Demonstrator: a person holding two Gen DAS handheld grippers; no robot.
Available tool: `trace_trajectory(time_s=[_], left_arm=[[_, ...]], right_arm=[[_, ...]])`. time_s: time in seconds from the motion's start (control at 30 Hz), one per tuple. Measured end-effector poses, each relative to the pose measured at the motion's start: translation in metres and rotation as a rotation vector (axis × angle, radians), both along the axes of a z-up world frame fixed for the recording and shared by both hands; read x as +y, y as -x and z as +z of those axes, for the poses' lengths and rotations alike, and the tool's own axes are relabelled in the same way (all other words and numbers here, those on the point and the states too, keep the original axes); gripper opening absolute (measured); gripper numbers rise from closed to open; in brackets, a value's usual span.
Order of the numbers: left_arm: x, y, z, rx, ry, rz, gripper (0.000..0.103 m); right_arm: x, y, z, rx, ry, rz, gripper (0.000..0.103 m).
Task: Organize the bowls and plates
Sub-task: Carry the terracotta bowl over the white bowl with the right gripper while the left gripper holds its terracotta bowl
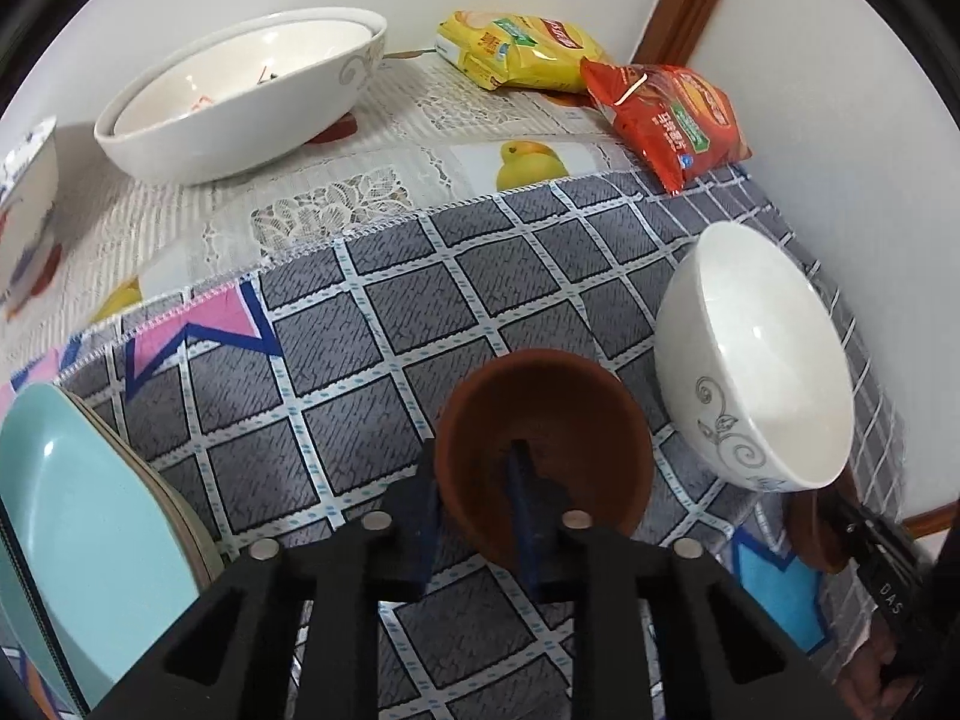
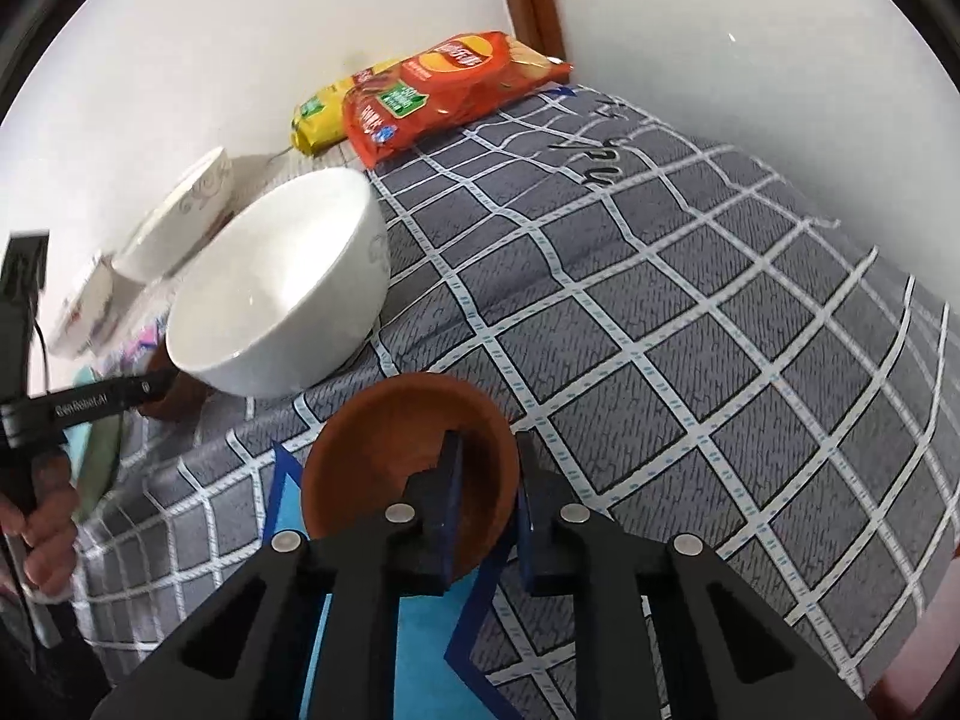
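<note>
In the left wrist view my left gripper (image 1: pixel 474 456) is shut on the near rim of a brown bowl (image 1: pixel 552 414), one finger outside the wall and one inside. The bowl sits on the grey checked cloth (image 1: pixel 360 372). In the right wrist view my right gripper (image 2: pixel 489 441) is shut on the rim of a second brown bowl (image 2: pixel 384 450) in the same way. A white bowl (image 1: pixel 756 360) with a grey scroll pattern stands between the two brown bowls, white bowl (image 2: pixel 282 288). The second brown bowl (image 1: pixel 810 534) shows under the white bowl's edge.
A large white bowl (image 1: pixel 240 90) holding another sits at the back left. A teal plate (image 1: pixel 78 540) tops a stack at the near left, and a small patterned bowl (image 1: pixel 24 210) stands at the far left. Yellow (image 1: pixel 516 48) and red (image 1: pixel 666 114) snack bags lie by the wall.
</note>
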State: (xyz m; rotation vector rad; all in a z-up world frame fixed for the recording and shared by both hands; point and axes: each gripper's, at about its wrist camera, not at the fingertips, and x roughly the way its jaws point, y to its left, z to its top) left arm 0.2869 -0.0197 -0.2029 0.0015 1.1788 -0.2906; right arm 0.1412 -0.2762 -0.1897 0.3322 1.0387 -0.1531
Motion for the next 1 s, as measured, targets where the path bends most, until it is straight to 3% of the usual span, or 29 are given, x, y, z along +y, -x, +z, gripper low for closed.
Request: trace_trajectory(time_s=[0.27, 0.43, 0.63, 0.83, 1.0], left_arm=[[0.007, 0.002, 0.012, 0.005, 0.064, 0.009, 0.008], [0.007, 0.013, 0.035, -0.079, -0.033, 0.032, 0.008], [0.013, 0.013, 0.059, -0.101, -0.055, 0.056, 0.008], [0.014, 0.004, 0.082, -0.143, -0.016, 0.078, 0.008], [0.006, -0.005, 0.080, -0.147, 0.016, 0.078, 0.008]], right_arm=[[0.001, 0.004, 0.007, -0.018, -0.015, -0.032, 0.011], [0.000, 0.003, 0.025, -0.045, 0.014, -0.027, 0.010], [-0.014, 0.002, 0.051, -0.079, -0.022, -0.048, 0.010], [-0.012, -0.015, 0.077, -0.116, -0.012, -0.041, 0.010], [0.003, -0.030, 0.086, -0.134, -0.006, -0.006, 0.010]])
